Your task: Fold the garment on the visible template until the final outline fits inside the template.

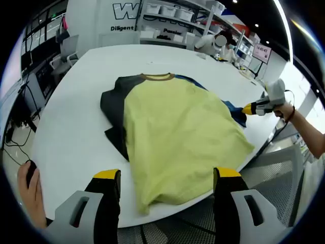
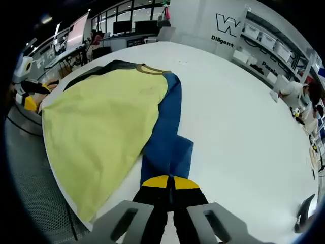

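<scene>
Two hand-held grippers work at one garment (image 1: 177, 137), a yellow-bodied shirt with a brown collar, one black sleeve and one blue sleeve, spread flat on a white surface (image 1: 76, 117).

In the left gripper view, the left hand-held gripper (image 1: 165, 183) has its black, yellow-tipped jaws spread wide apart, holding nothing. The shirt lies directly ahead of it, the yellow hem nearest the jaws and draping over the near edge of the surface, the collar at the far end. The black sleeve (image 1: 114, 109) lies ahead and to the left of the jaws. Far off to the right, the right hand-held gripper (image 1: 250, 108) shows at the blue sleeve, held by a person's hand (image 1: 285, 109).

In the right gripper view, the right hand-held gripper (image 2: 170, 182) has its jaws pressed together, pinching the end of the blue sleeve (image 2: 170, 137), which runs straight ahead from the jaw tips toward the collar. The yellow body (image 2: 96, 132) lies ahead and to the left of the jaws, and the left hand-held gripper (image 2: 29, 96) shows far left beyond the shirt's hem. Shelving (image 2: 274, 51) with bins stands well beyond the surface.
</scene>
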Demonstrator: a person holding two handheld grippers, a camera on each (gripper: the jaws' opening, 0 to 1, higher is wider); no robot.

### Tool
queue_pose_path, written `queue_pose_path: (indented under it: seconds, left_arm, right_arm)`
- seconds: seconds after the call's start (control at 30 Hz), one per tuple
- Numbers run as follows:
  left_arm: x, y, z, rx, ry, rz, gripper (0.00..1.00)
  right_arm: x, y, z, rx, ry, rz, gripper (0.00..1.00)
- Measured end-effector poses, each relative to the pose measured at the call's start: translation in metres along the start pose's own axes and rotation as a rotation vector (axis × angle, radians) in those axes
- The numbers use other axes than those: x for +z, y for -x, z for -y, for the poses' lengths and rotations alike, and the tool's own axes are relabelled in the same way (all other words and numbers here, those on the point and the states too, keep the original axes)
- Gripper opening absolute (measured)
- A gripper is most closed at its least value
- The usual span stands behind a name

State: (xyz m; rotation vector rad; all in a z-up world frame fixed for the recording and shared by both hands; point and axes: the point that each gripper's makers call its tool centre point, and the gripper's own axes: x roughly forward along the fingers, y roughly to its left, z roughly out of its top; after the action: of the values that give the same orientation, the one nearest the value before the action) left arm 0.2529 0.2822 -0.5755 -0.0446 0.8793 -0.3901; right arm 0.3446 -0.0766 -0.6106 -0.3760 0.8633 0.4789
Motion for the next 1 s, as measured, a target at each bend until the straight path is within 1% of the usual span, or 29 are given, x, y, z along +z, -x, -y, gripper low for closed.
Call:
queue_pose_path:
  seconds: [0.17,0.2,0.27,0.4,0.47,0.57,0.63,0.7,0.77,0.8,0.83,0.93,1.0]
  left_arm:
    - [0.0,0.0,0.0,-0.001,-0.004,0.001,0.72]
    - [0.001,0.0,-0.001,0.0,-0.002,0.005,0.72]
    - [0.001,0.0,-0.001,-0.001,-0.002,0.004,0.73]
    - [-0.002,-0.001,-0.002,-0.002,0.006,-0.011,0.74]
    - [-0.002,-0.002,0.0,-0.005,0.004,-0.015,0.74]
    - [-0.003,-0.002,-0.001,-0.003,0.001,-0.023,0.74]
    - [-0.003,-0.002,-0.001,-0.001,0.003,-0.023,0.74]
    - [-0.004,-0.002,-0.001,0.003,0.0,-0.024,0.74]
    - [-0.004,-0.002,-0.001,0.007,-0.008,-0.024,0.73]
    - [-0.005,-0.002,0.0,0.004,-0.004,-0.029,0.74]
    - [-0.005,-0.002,0.0,0.004,-0.002,-0.03,0.74]
    - [-0.006,-0.003,-0.002,0.009,-0.001,-0.035,0.74]
    - [-0.006,-0.003,-0.002,0.009,0.0,-0.039,0.74]
  right_arm:
    - [0.015,0.004,0.009,-0.02,0.009,0.021,0.0]
    - [0.02,0.004,0.013,-0.026,0.012,0.028,0.0]
    - [0.026,0.004,0.018,-0.027,0.01,0.03,0.0]
    - [0.035,0.005,0.028,-0.022,0.011,0.026,0.0]
    - [0.043,0.006,0.038,-0.015,-0.001,0.018,0.0]
    - [0.05,0.007,0.048,-0.013,-0.012,0.017,0.0]
    - [0.053,0.007,0.054,-0.009,-0.015,0.003,0.0]
    - [0.056,0.006,0.064,-0.016,-0.008,-0.009,0.0]
    - [0.057,0.006,0.075,-0.028,-0.026,-0.023,0.0]
    - [0.058,0.006,0.077,-0.03,-0.029,-0.024,0.0]
    - [0.058,0.007,0.084,-0.042,-0.047,-0.035,0.0]
    - [0.06,0.006,0.096,-0.061,-0.051,-0.04,0.0]
    - [0.058,0.005,0.105,-0.078,-0.036,-0.067,0.0]
